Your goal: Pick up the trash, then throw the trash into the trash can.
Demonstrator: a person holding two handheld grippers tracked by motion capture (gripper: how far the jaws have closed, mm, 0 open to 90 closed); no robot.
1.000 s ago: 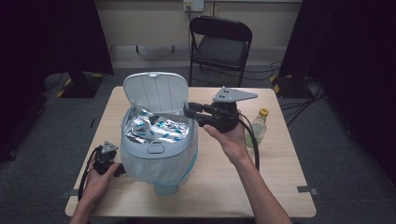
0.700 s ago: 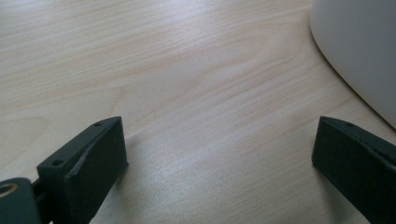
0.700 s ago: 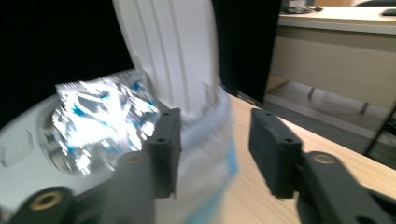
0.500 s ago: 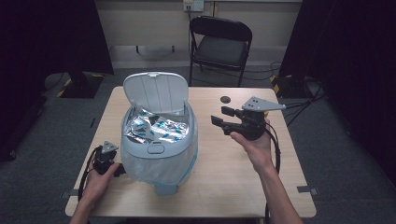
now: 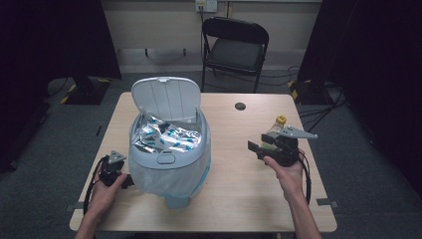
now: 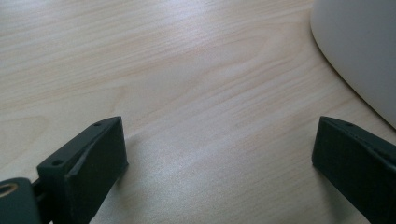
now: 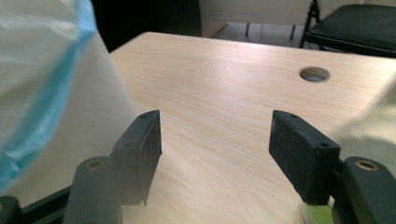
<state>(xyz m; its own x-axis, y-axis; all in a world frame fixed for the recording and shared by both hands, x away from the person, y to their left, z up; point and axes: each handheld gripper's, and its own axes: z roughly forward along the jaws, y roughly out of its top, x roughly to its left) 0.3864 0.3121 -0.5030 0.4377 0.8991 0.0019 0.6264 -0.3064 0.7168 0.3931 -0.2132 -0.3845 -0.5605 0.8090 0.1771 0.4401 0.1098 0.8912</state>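
**Both hand-held grippers empty beside the lined bin**

We see a pale grey plastic waste bin (image 5: 169, 154) with its flip lid (image 5: 165, 98) standing upright, set left of centre on the light wooden worktop (image 5: 239, 199). A translucent liner with a blue edge hangs over its rim, and crumpled silver foil wrappers (image 5: 164, 137) with blue print fill the top.

Our left hand-held gripper (image 5: 113, 172) rests low on the worktop, just beside the bin's lower left side; in the left gripper view its jaws stand wide apart with bare wood between them.

Our right hand-held gripper (image 5: 256, 148) is held well to the right of the bin, pointing towards it. Its jaws have just been opening and now stand wide, with nothing between them. A small clear bottle with a yellow cap (image 5: 278, 124) stands just behind it.

A black folding chair (image 5: 235, 47) stands beyond the worktop.
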